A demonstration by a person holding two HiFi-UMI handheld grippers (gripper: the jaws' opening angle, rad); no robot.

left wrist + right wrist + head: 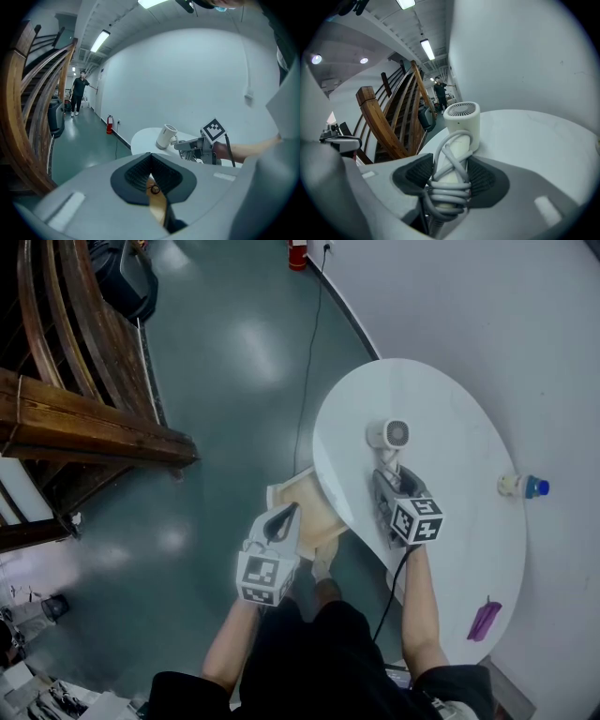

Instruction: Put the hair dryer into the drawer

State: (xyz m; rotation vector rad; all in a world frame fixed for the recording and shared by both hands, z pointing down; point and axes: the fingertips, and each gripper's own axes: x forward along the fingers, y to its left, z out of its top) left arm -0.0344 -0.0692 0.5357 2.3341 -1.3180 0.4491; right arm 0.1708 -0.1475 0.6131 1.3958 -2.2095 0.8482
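The right hand-held gripper is fairly wide open yet clamped on the cord-wrapped handle of the white hair dryer, which sits on the round white counter near its left edge. The left hand-held gripper is closed almost together on a small ring at the front of the pale drawer, which is pulled out below the counter's left rim. A bottle stands far right and a purple scrap lies near right, both well apart from the hair dryer.
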